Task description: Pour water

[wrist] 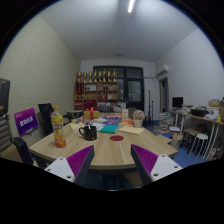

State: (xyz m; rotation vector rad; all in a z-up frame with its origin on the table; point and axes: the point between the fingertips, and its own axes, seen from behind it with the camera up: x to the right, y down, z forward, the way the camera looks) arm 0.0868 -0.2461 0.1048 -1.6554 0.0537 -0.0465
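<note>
My gripper is open, its two purple pads wide apart with nothing between them. It hovers over the near end of a long wooden table. Well beyond the fingers, to the left, a dark mug or small pot stands on the table. An orange cup-like object sits further left, near the table's edge. A pink round item lies ahead of the fingers, past the middle of the table.
Papers and coloured items clutter the table's far end. Chairs line the left side and others stand at the right. A shelf with trophies stands against the far wall. A desk with a monitor stands at the right.
</note>
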